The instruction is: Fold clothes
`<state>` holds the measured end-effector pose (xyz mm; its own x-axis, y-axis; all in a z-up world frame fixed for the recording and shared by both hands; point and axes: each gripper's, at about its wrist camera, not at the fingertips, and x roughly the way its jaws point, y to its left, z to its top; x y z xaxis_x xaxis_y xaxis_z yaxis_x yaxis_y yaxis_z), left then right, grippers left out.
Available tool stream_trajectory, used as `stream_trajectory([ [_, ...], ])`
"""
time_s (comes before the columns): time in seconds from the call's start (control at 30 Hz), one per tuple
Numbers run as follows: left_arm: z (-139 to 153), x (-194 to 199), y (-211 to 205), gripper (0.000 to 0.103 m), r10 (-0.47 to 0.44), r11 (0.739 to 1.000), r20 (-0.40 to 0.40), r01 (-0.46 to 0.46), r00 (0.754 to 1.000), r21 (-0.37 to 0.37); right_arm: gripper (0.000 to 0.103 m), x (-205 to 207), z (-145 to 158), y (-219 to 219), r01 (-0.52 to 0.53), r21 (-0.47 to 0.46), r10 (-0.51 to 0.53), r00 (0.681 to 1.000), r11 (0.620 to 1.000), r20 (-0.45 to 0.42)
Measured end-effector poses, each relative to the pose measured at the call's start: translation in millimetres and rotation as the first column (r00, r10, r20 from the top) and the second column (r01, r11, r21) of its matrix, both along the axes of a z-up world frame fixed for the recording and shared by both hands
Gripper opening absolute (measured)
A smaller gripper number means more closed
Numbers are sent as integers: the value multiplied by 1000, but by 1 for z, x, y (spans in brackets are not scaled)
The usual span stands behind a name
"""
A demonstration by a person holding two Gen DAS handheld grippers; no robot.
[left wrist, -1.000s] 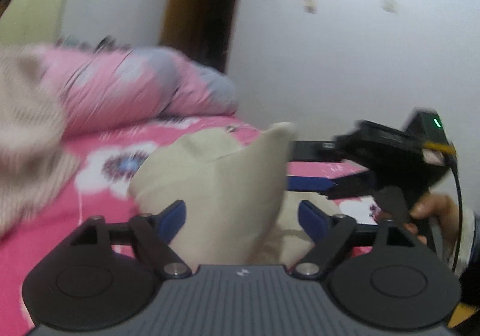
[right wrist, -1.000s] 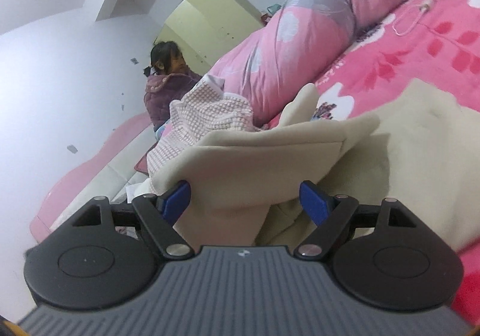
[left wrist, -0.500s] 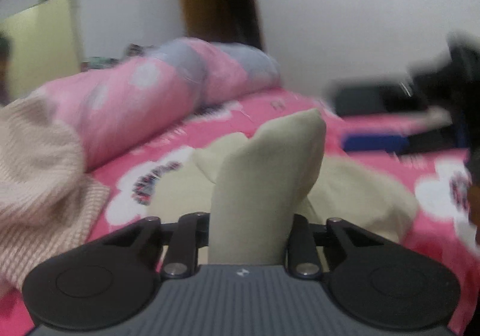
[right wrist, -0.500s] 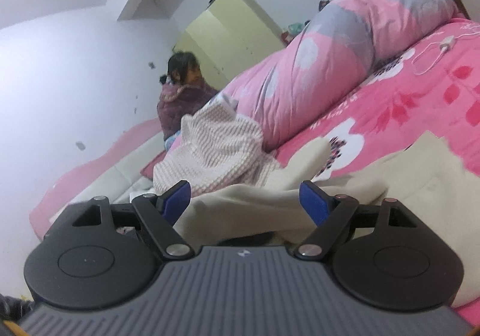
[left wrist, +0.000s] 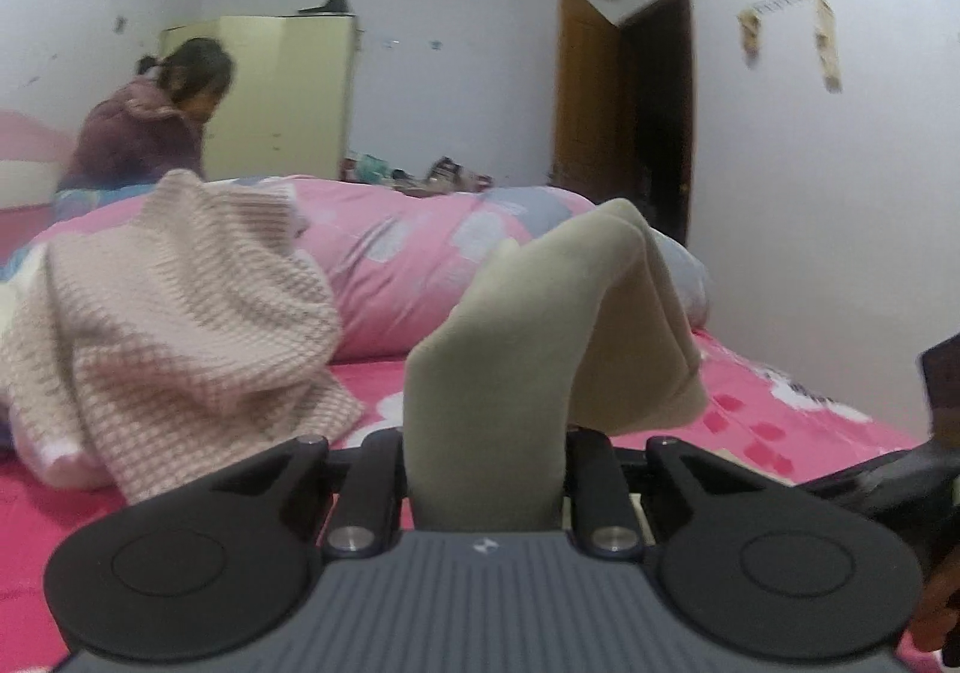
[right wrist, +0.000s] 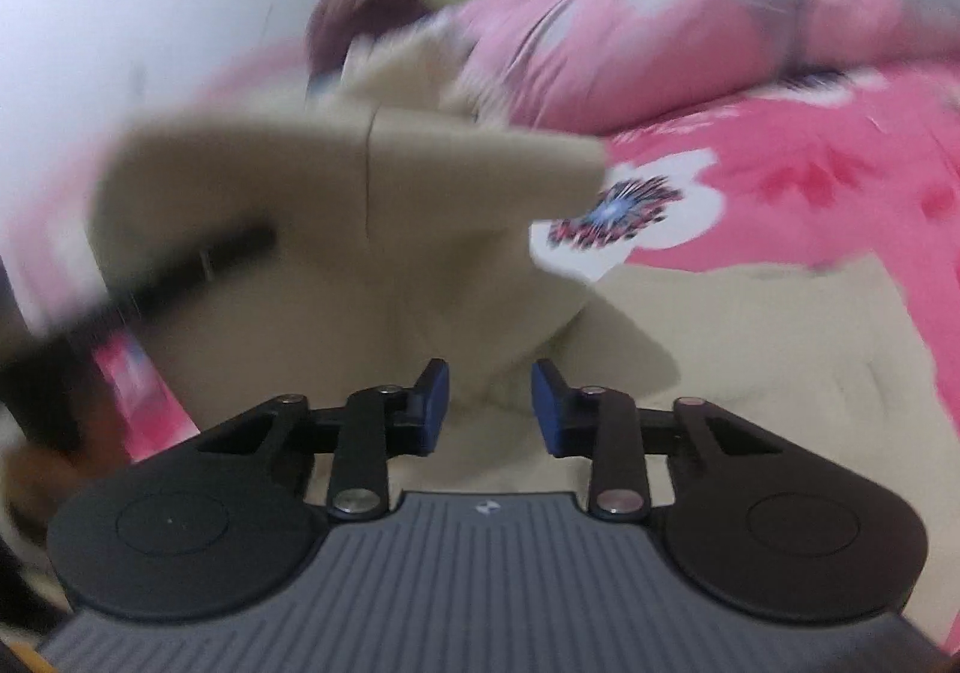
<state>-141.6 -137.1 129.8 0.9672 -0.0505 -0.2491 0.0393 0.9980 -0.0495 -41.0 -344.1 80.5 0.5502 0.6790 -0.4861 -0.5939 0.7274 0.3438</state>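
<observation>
No readable words, numbers or brand names appear in either view. The only mark is a small pale emblem, without letters, on the ribbed grey housing of the left claw (left wrist: 485,478) and of the right claw (right wrist: 489,407), bottom centre of each frame.

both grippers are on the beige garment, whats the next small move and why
Probably lift and draw the two grippers apart to spread the beige garment. The left gripper has just closed on a bunched fold, and the right gripper has just been closing with cloth between its pads, while the rest lies crumpled on the pink bed.
</observation>
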Motion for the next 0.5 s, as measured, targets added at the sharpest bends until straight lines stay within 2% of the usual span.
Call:
stream_trajectory([
  [0.1,0,-4,5,20,23,999,10,-23,1000,-32,22,19,-7,33,-89,-123,87,996,988,-16],
  [0.17,-2,-7,5,20,19,999,19,-18,1000,-50,20,37,-13,52,-122,-149,118,992,981,-37],
  [0.27,-5,-9,-2,20,1,999,7,0,1000,-41,19,76,-24,81,-105,-88,99,993,991,-71],
  [0.33,-8,-3,-2,20,5,999,-15,-5,1000,-46,16,93,-31,91,-58,-68,53,996,996,-69],
  [0.4,-8,-1,1,20,-1,998,-7,1,1000,-62,19,101,-35,87,18,-33,-20,998,999,-65],
  [0.5,-6,-1,5,20,-15,997,16,16,1000,-72,20,99,-35,53,95,89,-86,991,991,-102],
])
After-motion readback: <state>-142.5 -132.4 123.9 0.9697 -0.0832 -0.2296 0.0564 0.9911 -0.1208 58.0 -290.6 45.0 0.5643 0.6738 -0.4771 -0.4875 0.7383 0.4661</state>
